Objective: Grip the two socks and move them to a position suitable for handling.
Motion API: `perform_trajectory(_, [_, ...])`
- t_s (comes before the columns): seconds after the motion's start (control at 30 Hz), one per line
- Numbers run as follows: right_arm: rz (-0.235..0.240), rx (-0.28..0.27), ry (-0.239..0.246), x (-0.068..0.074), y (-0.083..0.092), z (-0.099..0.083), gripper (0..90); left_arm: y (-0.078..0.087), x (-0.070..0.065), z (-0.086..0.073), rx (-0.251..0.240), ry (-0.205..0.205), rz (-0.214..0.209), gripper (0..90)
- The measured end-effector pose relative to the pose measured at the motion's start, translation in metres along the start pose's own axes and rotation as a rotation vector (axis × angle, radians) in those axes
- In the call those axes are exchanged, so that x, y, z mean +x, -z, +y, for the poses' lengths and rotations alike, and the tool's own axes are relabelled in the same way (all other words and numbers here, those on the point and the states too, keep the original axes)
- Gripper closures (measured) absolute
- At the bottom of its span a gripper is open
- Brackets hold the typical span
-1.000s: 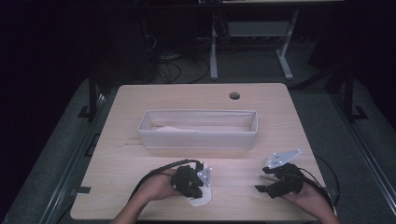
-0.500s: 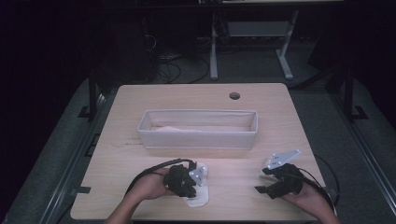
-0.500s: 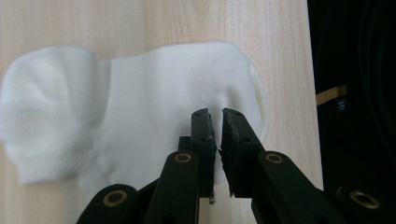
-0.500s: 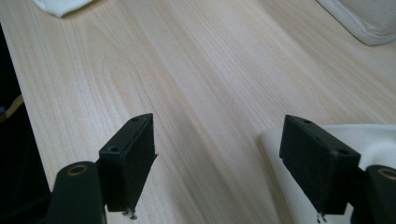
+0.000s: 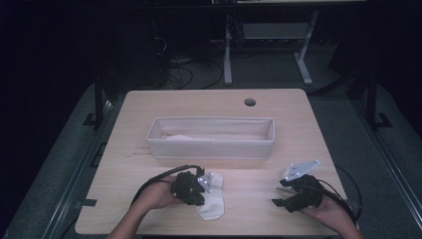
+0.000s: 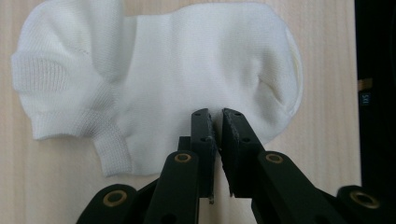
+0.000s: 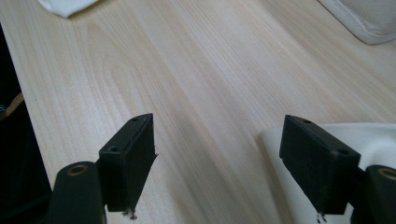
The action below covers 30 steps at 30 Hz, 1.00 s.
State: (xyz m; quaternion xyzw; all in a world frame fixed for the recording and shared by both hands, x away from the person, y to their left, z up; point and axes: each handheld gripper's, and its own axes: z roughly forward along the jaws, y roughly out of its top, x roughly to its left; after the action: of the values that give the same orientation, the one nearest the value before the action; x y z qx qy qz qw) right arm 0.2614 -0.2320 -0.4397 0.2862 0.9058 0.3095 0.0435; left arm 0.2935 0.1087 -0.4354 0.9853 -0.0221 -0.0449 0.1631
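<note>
The left tool [image 5: 195, 191] sits low over the white sock [image 5: 211, 201] at the near edge of the worktop [image 5: 149, 107]. In the left gripper view its jaws are pressed almost together, right at the sock's [image 6: 187, 70] near hem. Whether a pinch of fabric is caught between the tips I cannot tell; they look drawn together at the cloth's edge, the sock lying flat and spread beyond them, ribbed cuff to one side, rounded toe to the other. That flat spread looks deliberate: a sock laid out like this is easy to nip by the hem and lift.

Over to the right tool [image 5: 286, 196], which rests near the front right corner, well apart from the sock. In its own view the jaws stand wide apart with bare wood between them and nothing gripped. A bit of white cloth [image 7: 327, 135] shows just behind one jaw; I cannot make out what it is. It reads as a hand parked and ready.

Behind both, across the middle of the worktop, runs a long, shallow fabric bin [image 5: 211, 149], pale material lying inside, the likely home for the sock.

The surface is light wood grain with a round cable hole [image 5: 250, 102] near the far edge. The room beyond is dark: grey carpet, desk legs [image 5: 303, 64] and tangled cables [image 5: 174, 67].
</note>
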Motion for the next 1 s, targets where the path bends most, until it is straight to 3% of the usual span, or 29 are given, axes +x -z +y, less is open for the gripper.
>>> perform_trajectory(0.27, [0.010,0.019,0.007,0.003,-0.001,0.003,29.8,-0.001,0.006,0.009,-0.017,-0.015,0.007,80.5])
perform_trajectory(0.53, [0.032,0.030,0.036,0.009,-0.001,0.011,41.5,0.015,-0.006,0.011,-0.096,-0.017,0.023,78.6])
perform_trajectory(0.67, [0.049,0.009,0.052,0.012,0.003,0.023,49.2,0.024,-0.014,0.011,-0.133,-0.008,0.040,78.6])
perform_trajectory(1.0, [0.070,0.076,0.177,0.019,-0.006,0.071,65.6,0.022,-0.026,0.011,-0.179,0.029,0.043,73.8])
